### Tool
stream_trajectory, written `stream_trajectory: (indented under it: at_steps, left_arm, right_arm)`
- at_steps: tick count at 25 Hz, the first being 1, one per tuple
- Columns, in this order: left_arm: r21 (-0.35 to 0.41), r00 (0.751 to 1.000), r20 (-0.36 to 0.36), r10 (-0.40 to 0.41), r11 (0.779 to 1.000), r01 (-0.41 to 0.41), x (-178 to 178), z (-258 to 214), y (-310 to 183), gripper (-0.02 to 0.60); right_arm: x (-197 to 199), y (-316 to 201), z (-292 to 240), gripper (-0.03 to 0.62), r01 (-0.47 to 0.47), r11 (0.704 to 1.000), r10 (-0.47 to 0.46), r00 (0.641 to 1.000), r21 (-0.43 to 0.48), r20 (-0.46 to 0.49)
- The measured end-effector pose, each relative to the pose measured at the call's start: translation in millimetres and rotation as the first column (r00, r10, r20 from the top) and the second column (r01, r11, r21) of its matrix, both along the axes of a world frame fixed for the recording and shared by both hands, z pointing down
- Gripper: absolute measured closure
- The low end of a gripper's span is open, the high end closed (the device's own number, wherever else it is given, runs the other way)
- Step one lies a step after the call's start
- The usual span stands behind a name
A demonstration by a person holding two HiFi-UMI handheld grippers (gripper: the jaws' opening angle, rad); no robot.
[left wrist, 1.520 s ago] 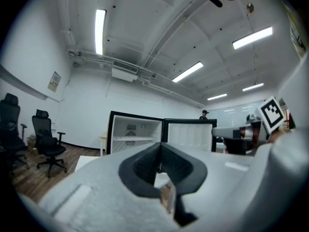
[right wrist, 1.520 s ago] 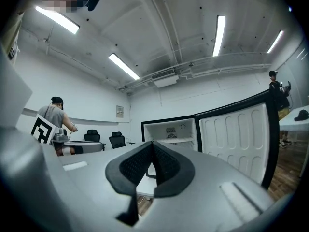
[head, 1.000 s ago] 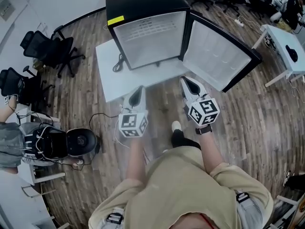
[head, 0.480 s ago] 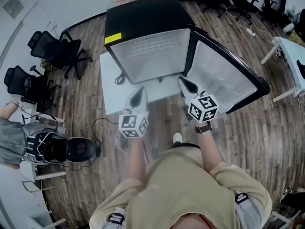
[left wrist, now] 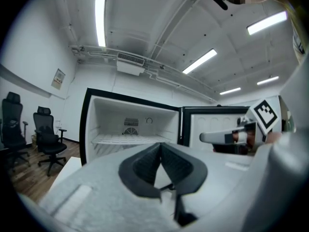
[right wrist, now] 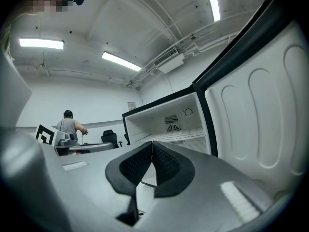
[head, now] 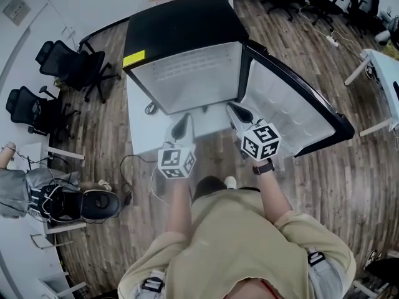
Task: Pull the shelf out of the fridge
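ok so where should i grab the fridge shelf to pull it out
Its front edge, approached straight on through the open door. The shelf lies level across the fridge, walled on both sides and behind, so only that edge is reachable. Probably hold near both ends so it slides out evenly.

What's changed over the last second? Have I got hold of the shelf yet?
The left tongs and the right tongs have both moved forward, up to the open front of the black mini fridge. Nothing was taken hold of: both tongs stay shut and empty. The white wire shelf is still inside the fridge, and the fridge door still stands open.
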State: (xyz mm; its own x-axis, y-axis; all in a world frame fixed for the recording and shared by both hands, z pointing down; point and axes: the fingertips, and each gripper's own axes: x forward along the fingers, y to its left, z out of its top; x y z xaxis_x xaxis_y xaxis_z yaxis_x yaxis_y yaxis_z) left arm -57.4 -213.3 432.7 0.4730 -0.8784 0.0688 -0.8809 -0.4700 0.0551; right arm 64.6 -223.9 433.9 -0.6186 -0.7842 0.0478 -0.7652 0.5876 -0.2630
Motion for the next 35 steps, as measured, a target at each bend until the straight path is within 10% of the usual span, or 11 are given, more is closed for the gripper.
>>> stream_trajectory:
  at_steps: [22, 35]
  left_arm:
    - [0.018, 1.000, 0.022, 0.002, 1.000, -0.003, -20, 18, -69, 0.580]
    - [0.024, 0.999, 0.019, 0.032, 0.999, -0.033, -37, 18, -94, 0.580]
  right_arm:
    - [-29, -76, 36, 0.539, 0.004, 0.998, -0.002, 1.000, -0.057, 0.025]
    - [-56, -119, 54, 0.210, -0.019, 0.987, 0.049, 0.980, -0.158, 0.192]
